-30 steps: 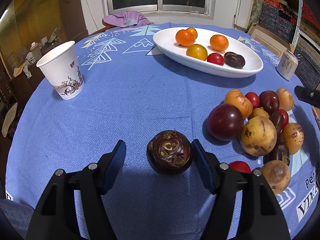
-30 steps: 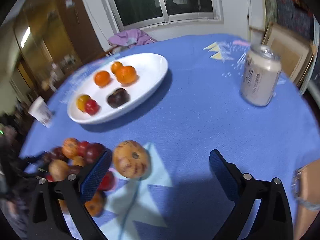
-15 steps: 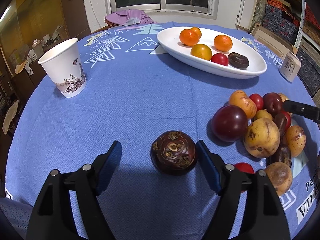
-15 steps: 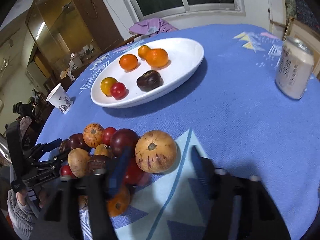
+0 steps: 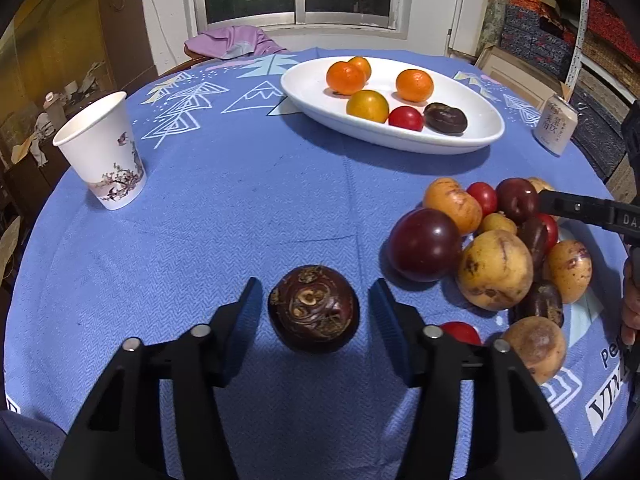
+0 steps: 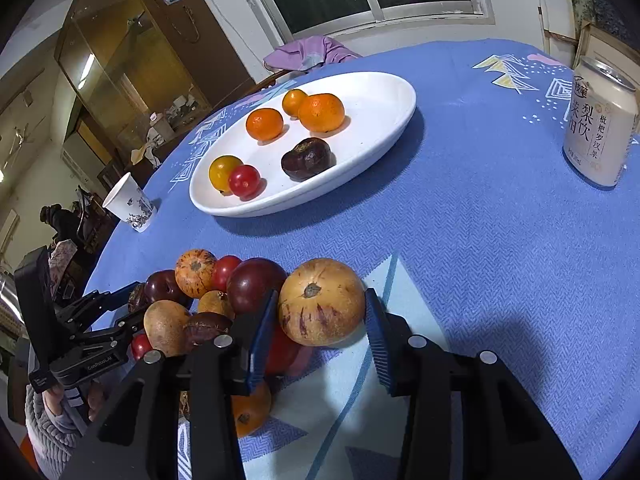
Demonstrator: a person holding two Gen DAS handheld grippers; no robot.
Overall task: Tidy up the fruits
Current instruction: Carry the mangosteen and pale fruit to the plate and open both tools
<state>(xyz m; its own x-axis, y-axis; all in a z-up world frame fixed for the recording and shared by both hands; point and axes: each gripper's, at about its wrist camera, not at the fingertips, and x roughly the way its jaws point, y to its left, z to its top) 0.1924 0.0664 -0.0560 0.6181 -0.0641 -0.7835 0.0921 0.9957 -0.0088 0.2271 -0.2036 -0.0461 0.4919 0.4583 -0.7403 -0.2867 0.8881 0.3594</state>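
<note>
The left tool (image 5: 314, 316) is closing around a dark round fruit (image 5: 313, 309), gaps visible at both pads. The right tool (image 6: 320, 334) is closing on a speckled yellow fruit (image 6: 321, 301), pads touching.

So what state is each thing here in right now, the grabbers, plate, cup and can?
Left gripper: closing around the dark round fruit, small gaps left.
Right gripper: closing, pads against the tan speckled fruit.
White plate: partly filled.
Paper cup: upright.
Can: upright.
</note>
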